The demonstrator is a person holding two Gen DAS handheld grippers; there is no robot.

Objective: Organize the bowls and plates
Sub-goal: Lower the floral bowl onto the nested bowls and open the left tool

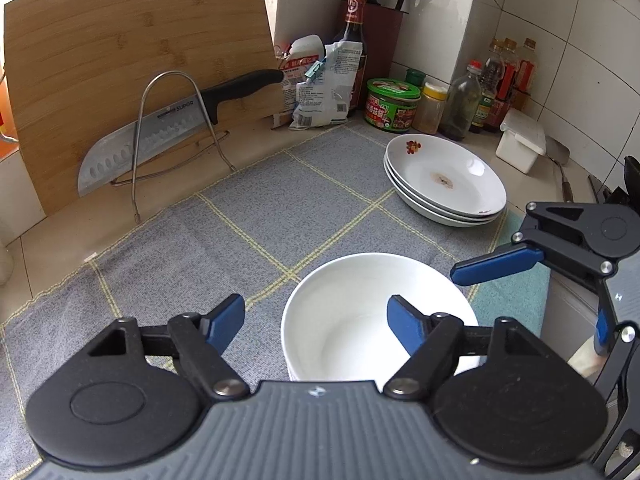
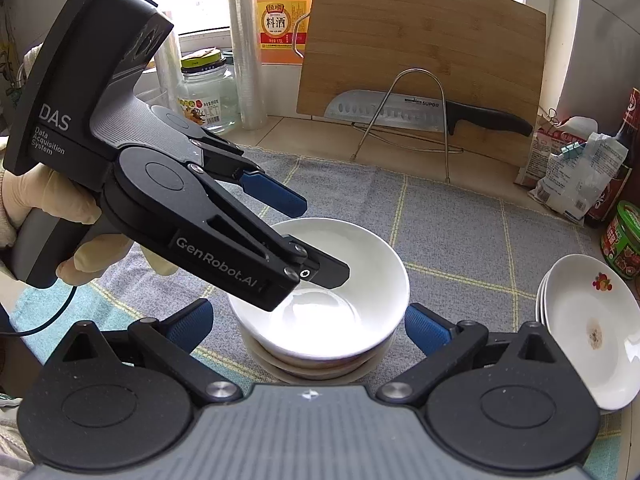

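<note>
While both grippers hang over the stack of bowls (image 2: 320, 300) on the grey checked cloth (image 1: 260, 208), neither grips it. On the left gripper (image 1: 316, 324), jaws are spread, one finger inside the top bowl, one outside. Jaws of the right gripper (image 2: 308, 322) stand wide, flanking the stack. Stacked plates (image 1: 444, 180) sit nearby; behind them crowd jars, bottles (image 1: 496, 88), a cleaver (image 1: 140, 148) in a wire rack, and a cutting board (image 1: 120, 60).

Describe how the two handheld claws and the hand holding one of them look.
Both claws, left claw and right claw, have black linkage arms, round black pivot housings, silver bolts and blue textured fingers on a ribbed grey body. The left one reads "DAS Data Acquisition System" and "GenRobot.AI" in white; a dark cable trails from its handle. The hand wears a pale glove.
</note>
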